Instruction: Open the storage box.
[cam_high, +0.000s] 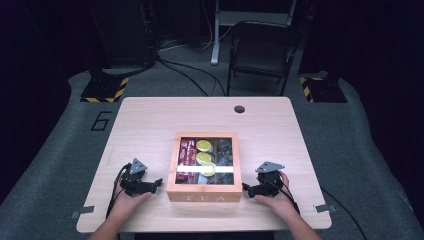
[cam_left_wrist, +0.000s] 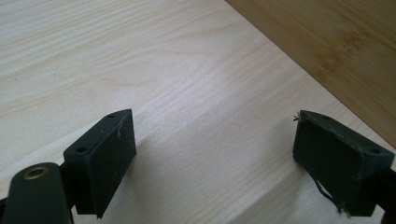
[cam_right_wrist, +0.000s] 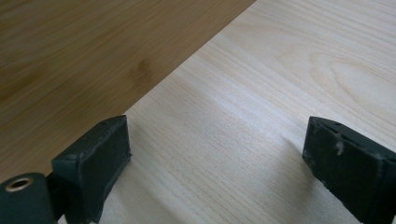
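Note:
A wooden tea box (cam_high: 204, 192) with a clear lid stands at the middle of the table, marked TEA on its front. Through the lid I see red packets (cam_high: 187, 151), yellow round packets (cam_high: 203, 158) and dark ones (cam_high: 223, 150). My left gripper (cam_high: 158, 182) rests on the table just left of the box, open, nothing between its jaws; the box's side wall (cam_left_wrist: 327, 42) shows ahead at its right. My right gripper (cam_high: 245, 187) sits just right of the box, open and empty, with the box wall (cam_right_wrist: 84, 51) at its left.
The light wooden table (cam_high: 150, 125) has a round cable hole (cam_high: 239, 109) near its far edge. A dark folding chair (cam_high: 262, 50) stands beyond the table. Bare tabletop lies left, right and behind the box.

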